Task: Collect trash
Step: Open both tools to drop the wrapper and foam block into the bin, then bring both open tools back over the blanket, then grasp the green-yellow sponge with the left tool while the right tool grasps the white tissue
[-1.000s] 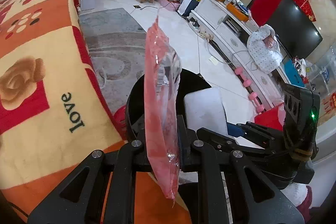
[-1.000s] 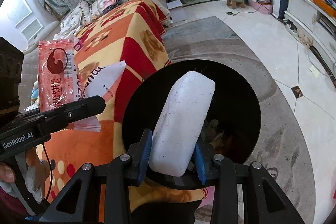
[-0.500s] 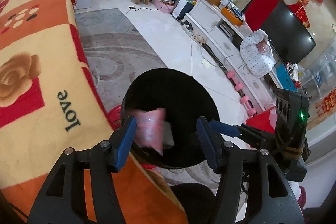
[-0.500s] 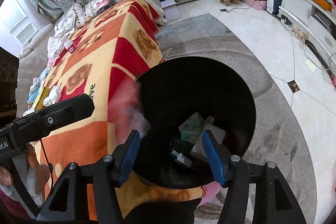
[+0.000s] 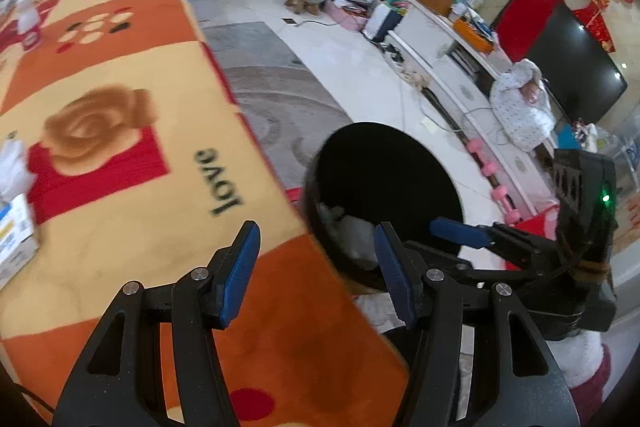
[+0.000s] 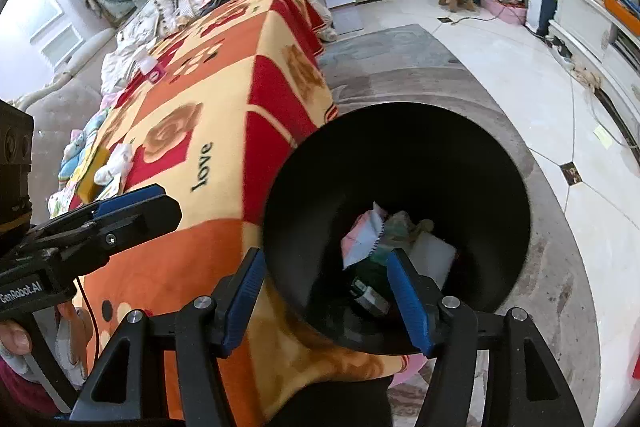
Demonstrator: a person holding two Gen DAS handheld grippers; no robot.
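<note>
A black round trash bin (image 6: 480, 155) stands on the floor beside the blanket-covered table (image 6: 224, 131); it also shows in the left wrist view (image 5: 384, 155). Inside lie the pink wrapper (image 6: 360, 235), the white foam block (image 6: 434, 253) and other scraps. My right gripper (image 6: 326, 287) is open and empty above the bin's near rim. My left gripper (image 5: 316, 267) is open and empty over the table edge, next to the bin. More trash lies on the table: a white crumpled tissue (image 5: 12, 167) and a small box (image 5: 14, 235) at the left.
The table carries an orange, yellow and red blanket (image 5: 120, 107) with a small bottle (image 5: 30, 23) at its far end. A grey rug (image 6: 400, 67) and white tile floor surround the bin. A TV cabinet (image 5: 460, 75) with a TV (image 5: 576, 67) lines the right wall.
Both grippers opened and let go: the pink wrapper and the white foam block dropped into the bin. The left gripper has swung left over the table edge.
</note>
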